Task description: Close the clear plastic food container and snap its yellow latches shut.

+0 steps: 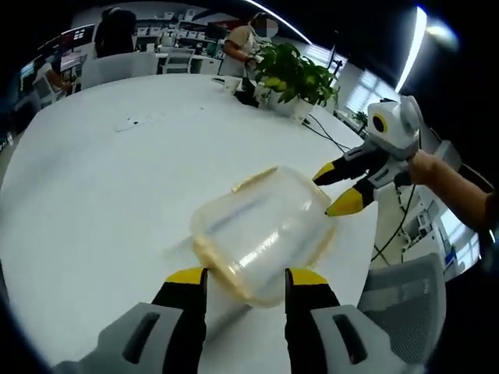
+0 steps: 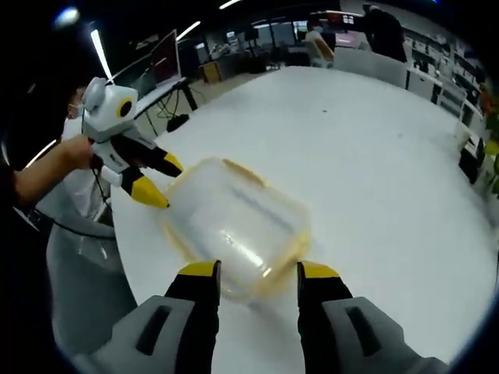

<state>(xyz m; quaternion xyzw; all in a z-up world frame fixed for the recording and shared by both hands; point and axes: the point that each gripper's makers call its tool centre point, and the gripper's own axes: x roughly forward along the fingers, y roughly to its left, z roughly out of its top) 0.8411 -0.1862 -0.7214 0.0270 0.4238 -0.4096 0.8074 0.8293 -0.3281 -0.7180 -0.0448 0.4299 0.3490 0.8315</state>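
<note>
Clear plastic food container (image 1: 261,234) (image 2: 234,226) lies on the white table (image 1: 117,179) (image 2: 374,156), near the table's edge, lid on top. Yellow trim runs around the container rim; one yellow latch (image 1: 253,179) (image 2: 242,170) shows along a long side, standing slightly off the wall. Image blur prevents confirming whether any latch is snapped down.

Left gripper (image 1: 245,279) (image 2: 156,183): jaws parted, yellow-tipped, straddling one end of the container; contact with it cannot be confirmed. Nothing held.

Right gripper (image 2: 257,271) (image 1: 335,189): jaws parted at the container's opposite end, tips at its rim. Nothing gripped. A hand (image 1: 425,167) holds it.

Beyond the container, at the far side of the table: a potted plant (image 1: 296,74). Beside the table edge nearest the container: a grey chair (image 1: 405,296).
</note>
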